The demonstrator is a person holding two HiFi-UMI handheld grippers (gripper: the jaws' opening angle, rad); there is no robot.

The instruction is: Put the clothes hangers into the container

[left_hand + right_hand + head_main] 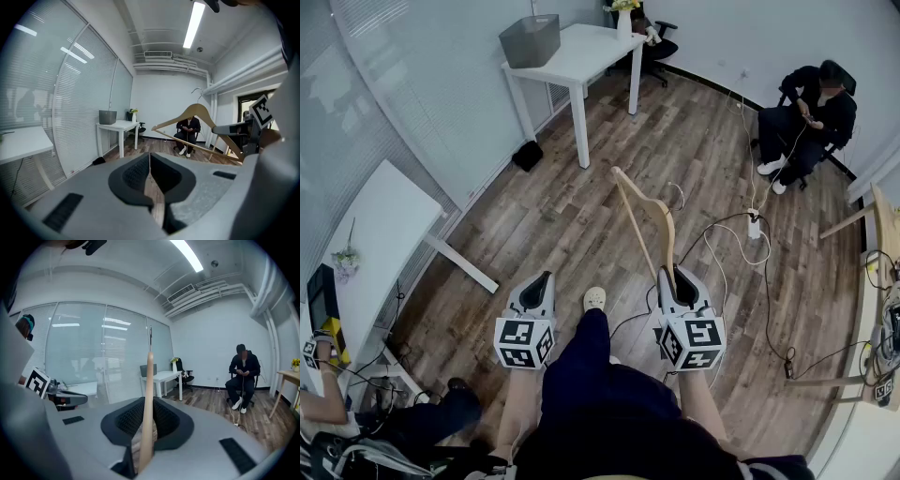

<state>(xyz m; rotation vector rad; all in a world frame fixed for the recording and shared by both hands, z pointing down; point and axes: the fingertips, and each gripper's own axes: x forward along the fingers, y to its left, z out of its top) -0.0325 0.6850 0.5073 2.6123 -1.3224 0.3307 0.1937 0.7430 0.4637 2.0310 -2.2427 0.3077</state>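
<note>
Wood floor (pixel 562 225) right across the room, white cables (pixel 722 246) snaking over it to a power strip (pixel 754 225). Far side, a person (pixel 806 117) sits in dark clothes (white shoes, hands together). White bench (pixel 591 52) by the glass wall (pixel 70 108), vase of yellow flowers (pixel 623 19) at its far end, black office chair (pixel 661 47) behind, dark bag (pixel 527 155) on the floor nearby.

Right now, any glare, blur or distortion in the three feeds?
Head view: evenly lit, sharp, edges bend mildly. Left gripper view: strong fisheye, dark corners, ceiling light blown out. Right gripper view: same fisheye, lamp reflections on the glass wall, hanger looms large near the lens.
</note>
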